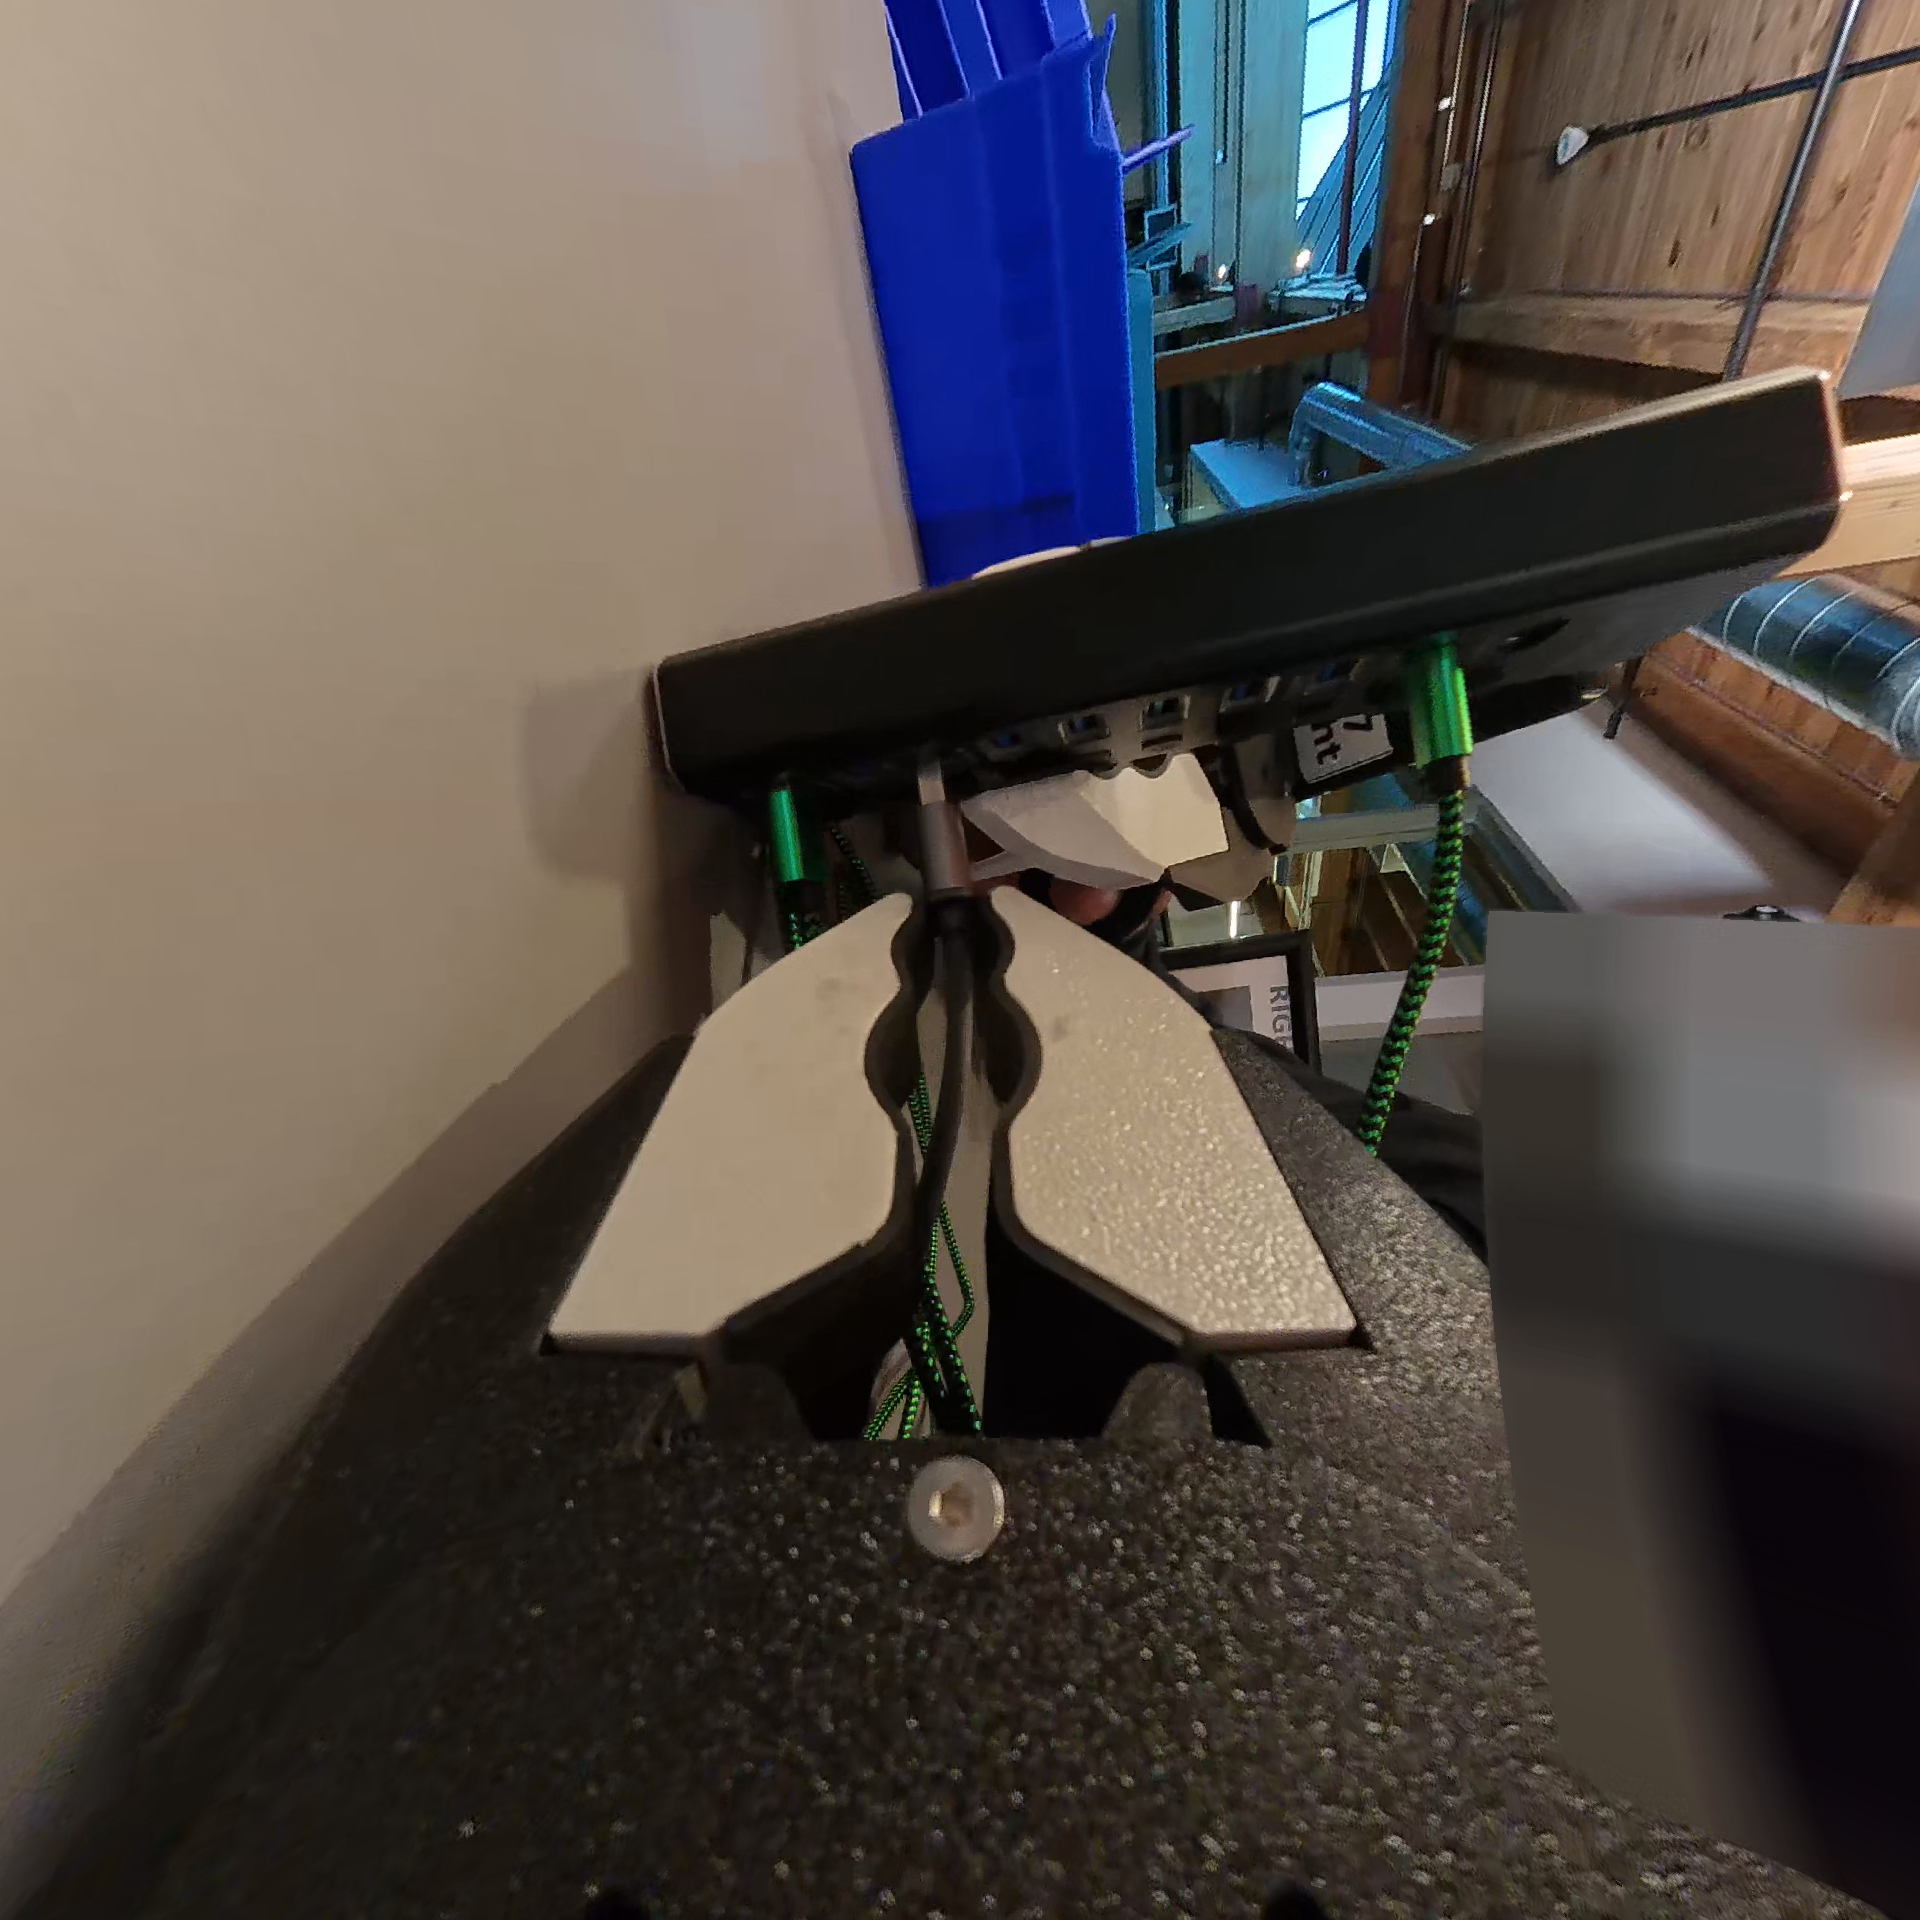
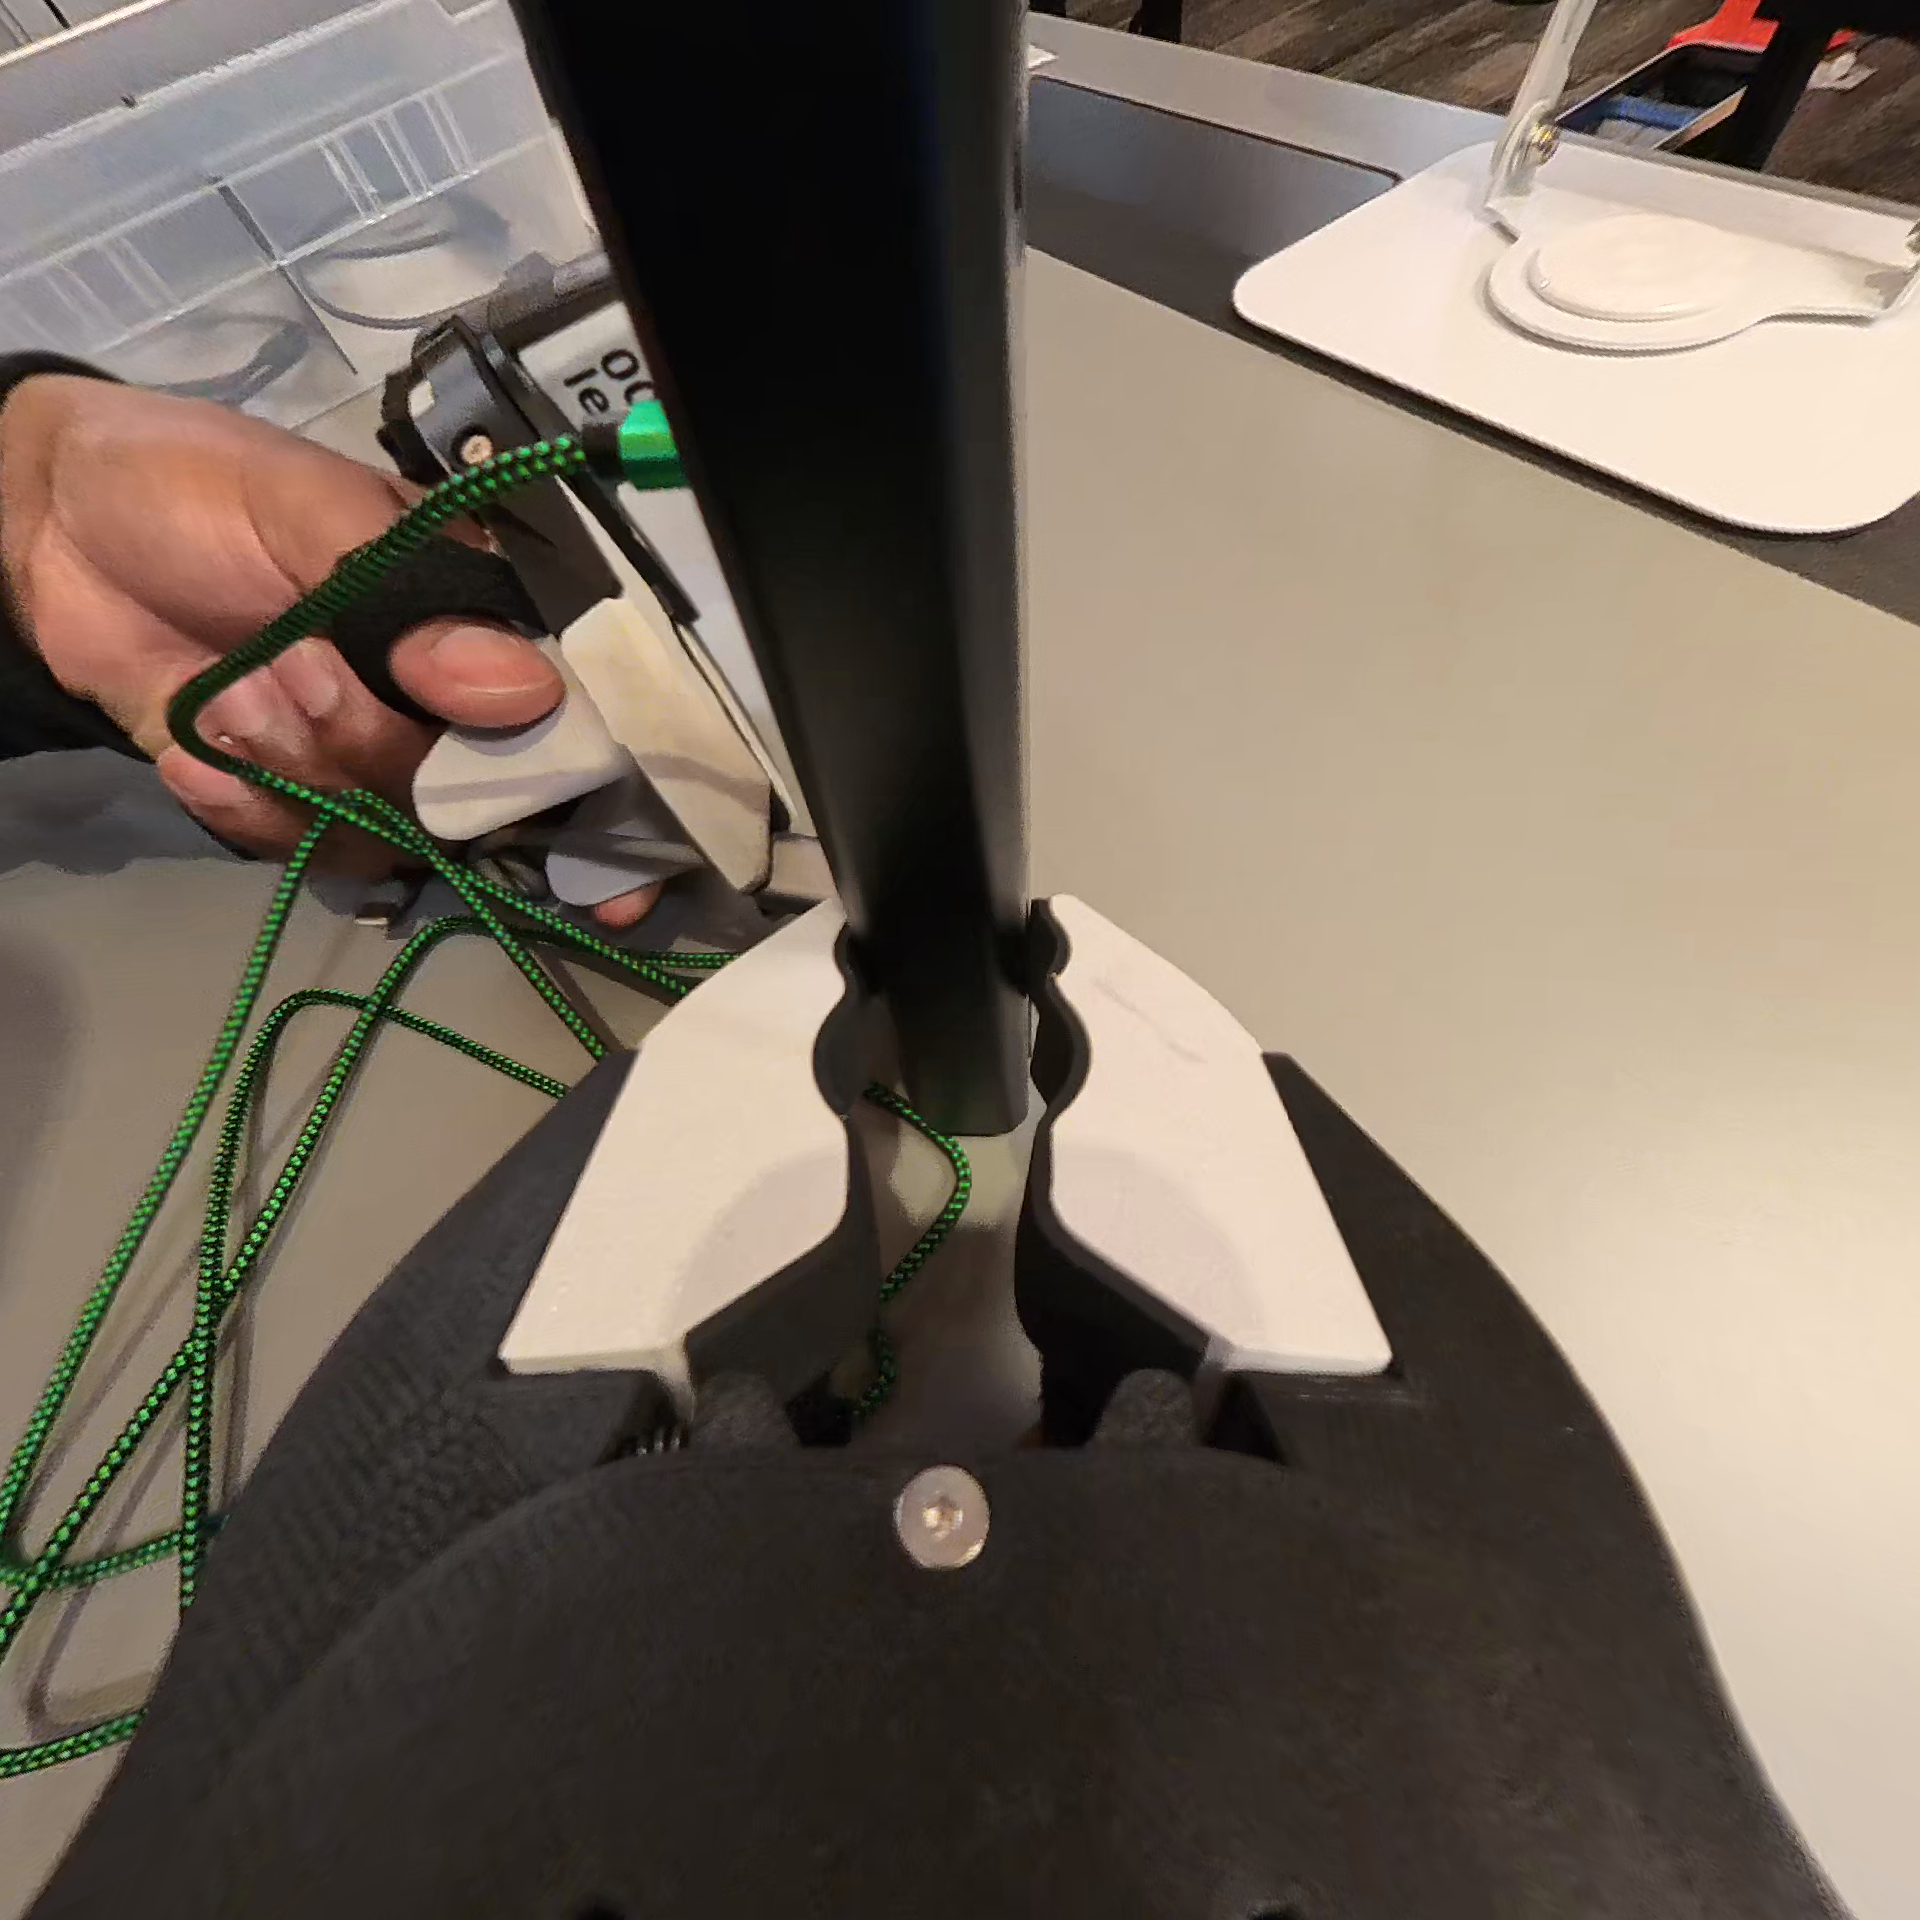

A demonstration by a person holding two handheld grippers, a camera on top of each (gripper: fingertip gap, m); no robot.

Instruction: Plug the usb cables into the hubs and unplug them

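Hub (image 2: 831,520) pinched upright by right claw (image 2: 943,961); left claw (image 1: 951,914) pinches grey-plugged black cable (image 1: 940,1091); green braided cables (image 2: 260,1091) tangled on table (image 2: 1455,831).

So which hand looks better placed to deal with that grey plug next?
The left. Its tool is shut on the black cable just behind the grey plug at the hub. The right tool is busy clamping the hub's end.
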